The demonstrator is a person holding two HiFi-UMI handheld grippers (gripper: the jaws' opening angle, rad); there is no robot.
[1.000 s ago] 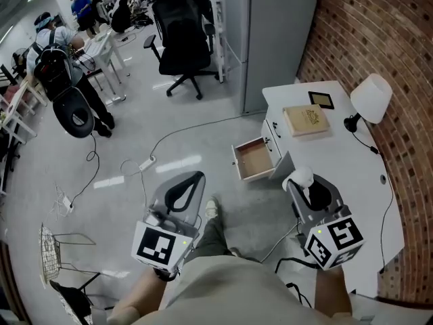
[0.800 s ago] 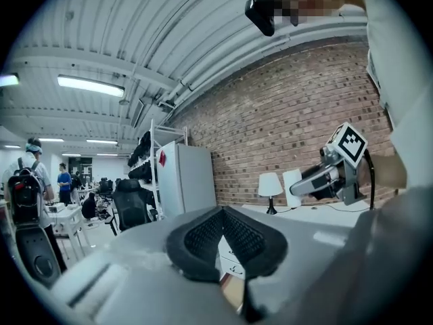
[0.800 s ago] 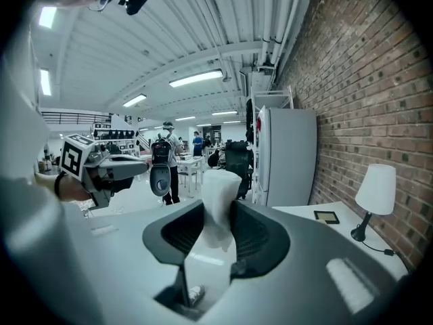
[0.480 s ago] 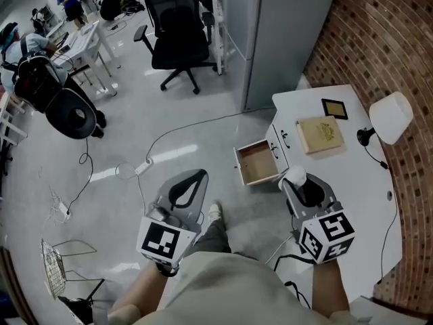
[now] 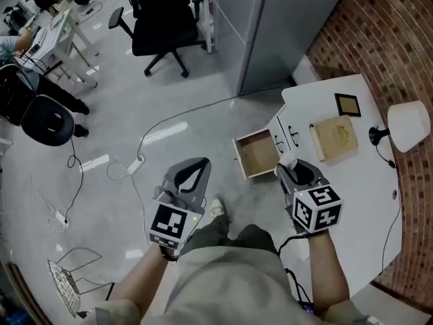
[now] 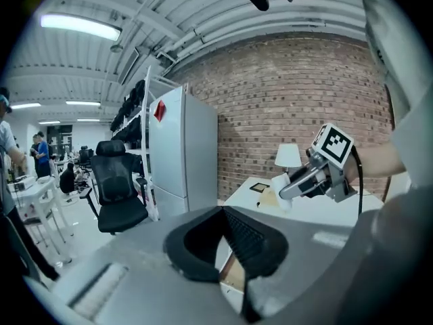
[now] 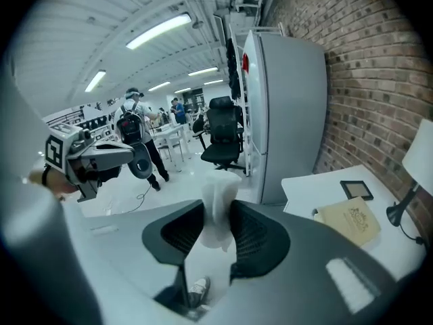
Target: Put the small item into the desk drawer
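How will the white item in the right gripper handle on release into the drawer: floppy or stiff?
The white item looks crumpled and pinched thin in the right gripper, so probably soft and very light. Its free end stands up unsupported, suggesting slight stiffness. It seems unlikely to roll in the open drawer.

Right gripper (image 7: pixel 216 230): jaws closed on small white item (image 7: pixel 218 193), soft and crumpled, top sticking up past jaw tips. White surface (image 7: pixel 308 183) at right carries dark framed square (image 7: pixel 356 189) and tan book (image 7: pixel 353 221); lamp (image 7: pixel 421 161) at frame edge. Grey cabinet (image 7: pixel 291 114) against brick wall (image 7: pixel 379 73). Black office chair (image 7: pixel 223 137) beyond. Left gripper (image 7: pixel 122 156) with marker cube at far left. Shoe (image 7: pixel 198 291) seen below jaws.
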